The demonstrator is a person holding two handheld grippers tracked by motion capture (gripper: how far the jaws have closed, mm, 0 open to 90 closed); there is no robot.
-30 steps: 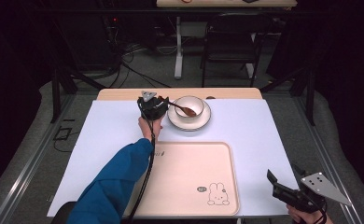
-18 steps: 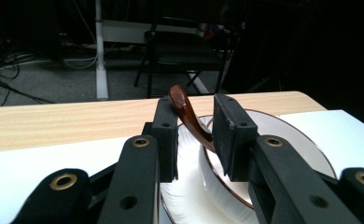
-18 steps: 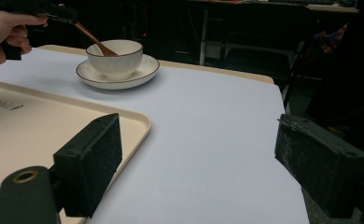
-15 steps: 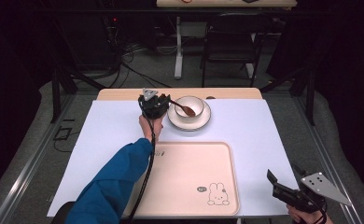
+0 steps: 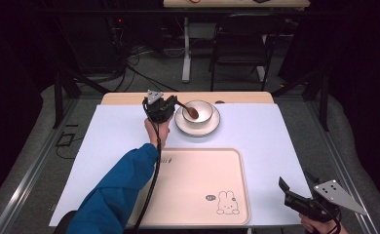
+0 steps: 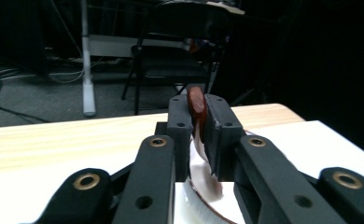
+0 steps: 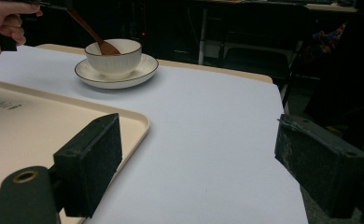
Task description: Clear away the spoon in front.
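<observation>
The left gripper (image 5: pixel 171 105) has just been closing its jaws and is now clamping the wooden spoon (image 5: pixel 188 109) handle between them. The spoon's head is resting in the bowl (image 5: pixel 200 113) on the saucer (image 5: pixel 212 127). The right gripper (image 5: pixel 288 192) is hanging near the bench corner with jaws wide apart, gripping nothing.

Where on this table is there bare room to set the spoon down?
The tray is bare except its printed rabbit. The white mat lies bare right of the saucer and left of the left tool. It is crowded around the bowl, where the spoon rests.

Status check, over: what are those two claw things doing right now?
Left gripper just closed on the wooden spoon, its tip in the bowl. Right gripper open, idle by the tray. Nothing in the way.
</observation>
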